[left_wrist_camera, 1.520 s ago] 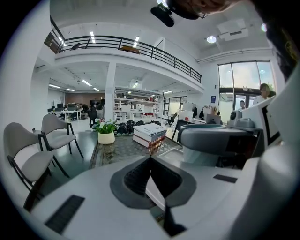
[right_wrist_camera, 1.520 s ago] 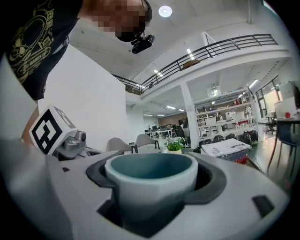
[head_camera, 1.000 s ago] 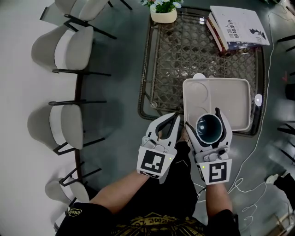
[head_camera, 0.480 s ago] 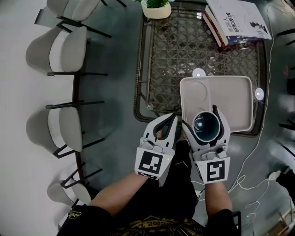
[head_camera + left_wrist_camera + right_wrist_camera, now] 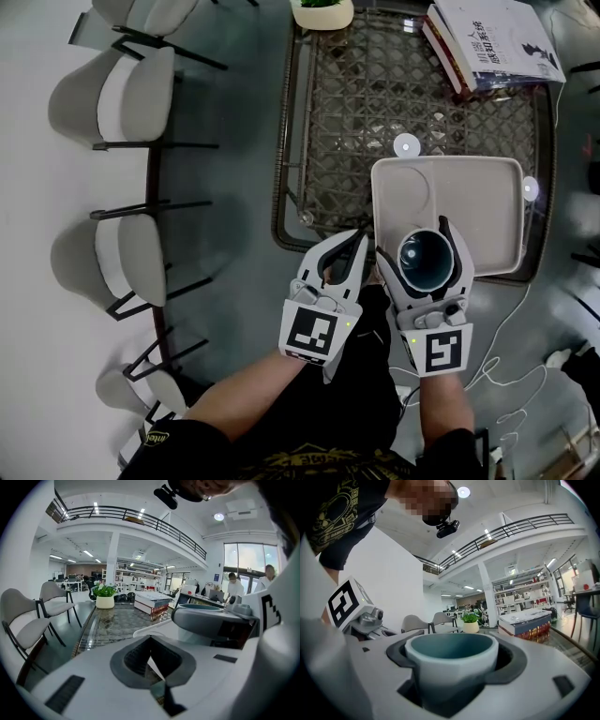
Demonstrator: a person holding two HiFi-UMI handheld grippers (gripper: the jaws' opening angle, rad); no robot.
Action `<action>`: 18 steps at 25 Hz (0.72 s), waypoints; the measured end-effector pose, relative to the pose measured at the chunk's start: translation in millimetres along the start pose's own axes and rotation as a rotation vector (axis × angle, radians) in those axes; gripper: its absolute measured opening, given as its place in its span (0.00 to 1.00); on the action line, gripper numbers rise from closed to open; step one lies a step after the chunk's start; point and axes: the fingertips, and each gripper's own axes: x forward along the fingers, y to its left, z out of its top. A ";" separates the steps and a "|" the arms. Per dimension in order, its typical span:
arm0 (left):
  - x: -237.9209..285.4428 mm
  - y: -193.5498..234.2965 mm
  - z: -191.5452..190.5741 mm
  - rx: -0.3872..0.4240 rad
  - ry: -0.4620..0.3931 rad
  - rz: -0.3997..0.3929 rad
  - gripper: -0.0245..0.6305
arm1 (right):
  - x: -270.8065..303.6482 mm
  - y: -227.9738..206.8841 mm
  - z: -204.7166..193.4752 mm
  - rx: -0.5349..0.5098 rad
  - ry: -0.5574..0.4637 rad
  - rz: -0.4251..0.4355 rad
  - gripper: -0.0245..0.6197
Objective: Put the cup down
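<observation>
The right gripper (image 5: 417, 246) has its jaws spread wide around a teal cup (image 5: 427, 262), the pads against its sides. The cup is upright with its mouth open to the ceiling. It is held over the near left part of a pale tray (image 5: 483, 202), just near of the tray's round recess (image 5: 403, 192). Whether its base touches the tray cannot be told from these views. The left gripper (image 5: 345, 248) sits just beside it on the left, jaws closed at the tips with nothing in them.

The main risk is the landing spot. The cup hangs close to the tray's near rim, and that rim lies close to the near edge of the glass-topped lattice table (image 5: 394, 103). A base set partly on the raised rim would leave the cup tilted, and it could roll off toward the person and the floor. If it lands half on the lip of the recess it would also rock.

Letting go too early is the second risk, because a ceramic-looking cup dropped onto a hard tray may bounce or chip.

On release, jaws that wrap this far round can drag the cup if one pad parts before the other — likeliest if the hand backs off before the jaws are clear. The left gripper is also near enough to knock the right one.
</observation>
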 end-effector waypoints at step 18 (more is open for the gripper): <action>8.6 4.1 -15.4 -0.016 0.016 0.005 0.02 | 2.1 -1.1 -17.4 0.045 -0.004 -0.005 0.65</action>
